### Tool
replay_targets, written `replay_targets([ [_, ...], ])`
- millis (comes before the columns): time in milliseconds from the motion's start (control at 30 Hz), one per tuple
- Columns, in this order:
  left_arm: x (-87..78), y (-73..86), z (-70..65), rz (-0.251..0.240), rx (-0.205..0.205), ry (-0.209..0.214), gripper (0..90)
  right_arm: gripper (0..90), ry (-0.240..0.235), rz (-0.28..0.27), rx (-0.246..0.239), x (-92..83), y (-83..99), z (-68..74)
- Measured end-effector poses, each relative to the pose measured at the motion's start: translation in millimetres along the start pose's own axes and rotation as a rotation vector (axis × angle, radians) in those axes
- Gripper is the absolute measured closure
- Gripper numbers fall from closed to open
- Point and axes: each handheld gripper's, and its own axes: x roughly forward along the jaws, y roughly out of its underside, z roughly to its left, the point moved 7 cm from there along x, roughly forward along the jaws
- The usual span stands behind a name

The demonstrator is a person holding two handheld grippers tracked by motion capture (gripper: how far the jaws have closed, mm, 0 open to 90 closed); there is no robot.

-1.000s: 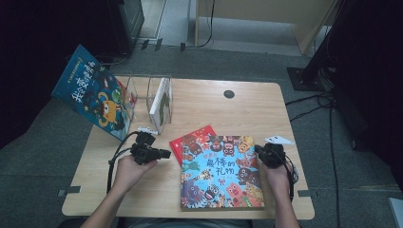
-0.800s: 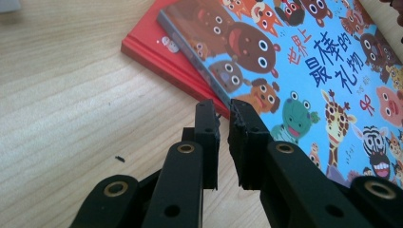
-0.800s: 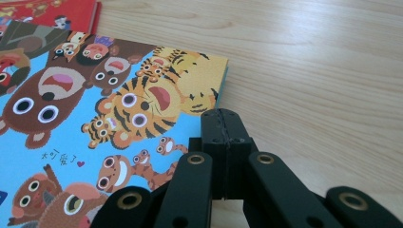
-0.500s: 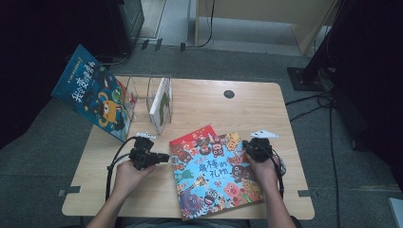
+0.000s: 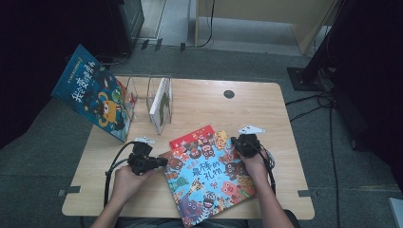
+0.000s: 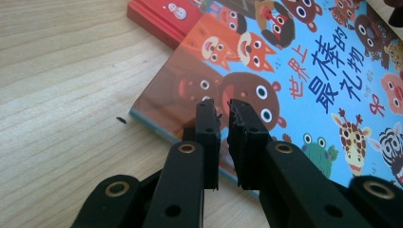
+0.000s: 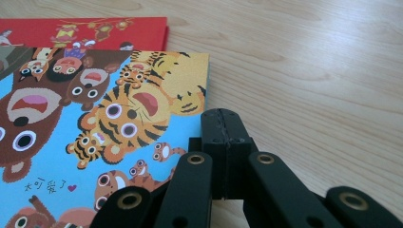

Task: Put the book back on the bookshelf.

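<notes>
A: Start at the left. What's on the table (image 5: 199,102)?

B: At the far left a blue book (image 5: 92,92) stands tilted, leaning against a clear rack (image 5: 138,92) at the table's left edge. Inside the rack a thin white book (image 5: 160,104) stands upright in the right-hand slot.

A: And the left gripper (image 5: 161,162)?

B: A hand (image 5: 124,180) holds it near the front left of the table, with a black cable looping out beside it. In the left gripper view its jaws (image 6: 222,116) stand slightly apart, a narrow gap between them, right at the left edge of the animal book (image 6: 304,90). Nothing sits in the gap. I can't tell whether the tips touch the cover.

A: Where is that book?

B: Flat at the front centre of the table, between the two grippers, turned at a slant in the high view (image 5: 209,178). Its near corner reaches the table's front edge. It overlaps a red book (image 5: 195,136) whose far end shows beyond it.

A: The right side?

B: The right gripper (image 5: 240,145) sits at the book's upper right corner, held by the other hand (image 5: 254,164), with a grey plate on top. In the right gripper view the jaws (image 7: 223,114) are pressed together with no gap, beside the tiger-patterned corner (image 7: 119,109) of the cover. They hold nothing that I can see.

A: Anything farther right?

B: Bare wood, and a small dark round hole (image 5: 229,94) near the table's far edge.
</notes>
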Motion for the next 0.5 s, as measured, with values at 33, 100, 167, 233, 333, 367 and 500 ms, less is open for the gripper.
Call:
replay_targets([
  [33, 1.0, 0.1, -0.6, 0.0, 0.001, 0.0, 83.2, 90.0, 0.002, -0.002, -0.006, 0.8, -0.6, 1.1],
  [100, 2.3, -0.4, -0.7, -0.002, 0.003, -0.001, 83.1, 90.0, 0.005, -0.003, -0.017, 1.0, -1.2, 2.0],
  [167, 2.9, -1.7, 0.4, -0.006, -0.003, 0.001, 83.1, 89.6, -0.002, -0.013, -0.013, -0.7, -1.7, 1.7],
  [233, 2.9, -2.9, 1.4, -0.005, -0.001, -0.004, 83.1, 89.4, -0.016, -0.028, 0.004, -5.9, -2.8, 0.9],
  [333, 3.5, -5.9, 2.1, -0.007, 0.004, -0.005, 83.1, 90.0, -0.025, -0.038, 0.007, -14.4, -3.0, 2.7],
  [367, 3.7, -7.2, 2.3, -0.004, 0.006, -0.002, 83.2, 90.0, -0.029, -0.043, 0.008, -17.3, -2.6, 4.0],
  [500, 3.5, -11.6, 6.7, 0.002, 0.022, -0.018, 83.6, 90.0, -0.031, -0.058, 0.007, -29.0, 3.0, 7.2],
])
